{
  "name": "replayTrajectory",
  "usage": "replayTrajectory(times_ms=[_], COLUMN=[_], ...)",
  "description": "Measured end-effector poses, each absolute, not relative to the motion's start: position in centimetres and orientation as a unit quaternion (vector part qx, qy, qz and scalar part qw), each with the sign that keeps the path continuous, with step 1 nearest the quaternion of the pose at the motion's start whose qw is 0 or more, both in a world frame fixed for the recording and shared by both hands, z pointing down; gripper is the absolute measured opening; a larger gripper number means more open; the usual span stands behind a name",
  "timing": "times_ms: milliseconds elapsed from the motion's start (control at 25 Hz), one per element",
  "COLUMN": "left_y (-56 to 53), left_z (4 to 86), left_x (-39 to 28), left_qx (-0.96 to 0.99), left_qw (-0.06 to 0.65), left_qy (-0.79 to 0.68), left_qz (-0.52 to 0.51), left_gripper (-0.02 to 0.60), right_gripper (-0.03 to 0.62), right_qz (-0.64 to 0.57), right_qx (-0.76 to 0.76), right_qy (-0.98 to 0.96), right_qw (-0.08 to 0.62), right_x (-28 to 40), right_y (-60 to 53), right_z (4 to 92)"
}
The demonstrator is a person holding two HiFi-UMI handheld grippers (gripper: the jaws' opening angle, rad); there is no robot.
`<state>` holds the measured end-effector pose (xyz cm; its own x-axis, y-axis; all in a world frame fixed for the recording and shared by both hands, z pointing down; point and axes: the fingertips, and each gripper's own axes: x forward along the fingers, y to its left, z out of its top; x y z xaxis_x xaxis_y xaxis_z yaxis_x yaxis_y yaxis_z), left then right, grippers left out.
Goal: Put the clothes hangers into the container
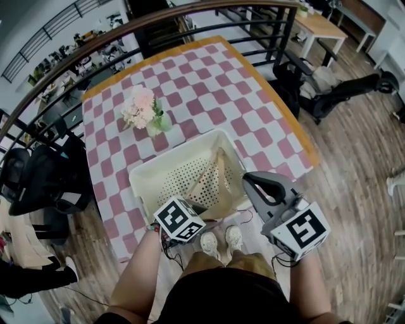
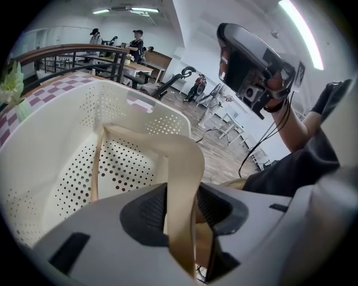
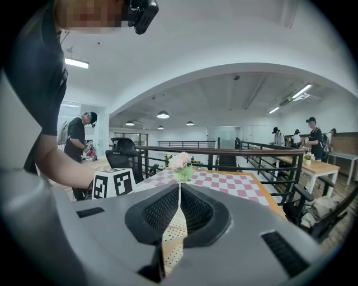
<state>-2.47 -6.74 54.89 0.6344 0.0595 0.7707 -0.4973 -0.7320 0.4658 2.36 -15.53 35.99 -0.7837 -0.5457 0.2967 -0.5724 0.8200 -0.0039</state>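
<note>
A cream perforated basket (image 1: 145, 174) stands at the near edge of the checked table (image 1: 209, 82). Light wooden hangers (image 1: 214, 180) lean inside it. In the left gripper view one hanger (image 2: 179, 162) runs from the basket (image 2: 61, 111) back between the jaws of my left gripper (image 2: 182, 209). A gap shows beside the right pad, so the jaws stand open around the wood. My left gripper (image 1: 200, 205) hangs over the basket's near rim. My right gripper (image 1: 252, 182) hovers to the right of the basket, shut and empty, its tips meeting (image 3: 179, 187).
A vase of pink flowers (image 1: 142, 111) stands on the table behind the basket. A dark railing (image 1: 190, 19) curves round the table's far side. Black office chairs (image 1: 38, 177) sit left of the table. The person's feet (image 1: 221, 240) are under the near edge.
</note>
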Motion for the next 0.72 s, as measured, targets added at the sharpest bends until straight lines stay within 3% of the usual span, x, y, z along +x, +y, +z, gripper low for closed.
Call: replayTrajectory(times_ms=[320,720], left_y=[-7.5,-7.3], left_z=[54.3,53.8], left_x=[-2.6,-2.9], left_qx=[0.843,0.845], left_qw=[0.344,0.342], left_qy=[-0.144,-0.153], left_qz=[0.387,0.381], left_gripper=[0.215,0.215], right_gripper=[0.034,0.035], right_qz=[0.046,0.04], right_qx=[0.297,0.287], right_qy=[-0.943,-0.945], right_qw=[0.145,0.153], right_x=[1.8,1.3], right_y=[-15.8,-15.4], right_z=[35.7,35.6])
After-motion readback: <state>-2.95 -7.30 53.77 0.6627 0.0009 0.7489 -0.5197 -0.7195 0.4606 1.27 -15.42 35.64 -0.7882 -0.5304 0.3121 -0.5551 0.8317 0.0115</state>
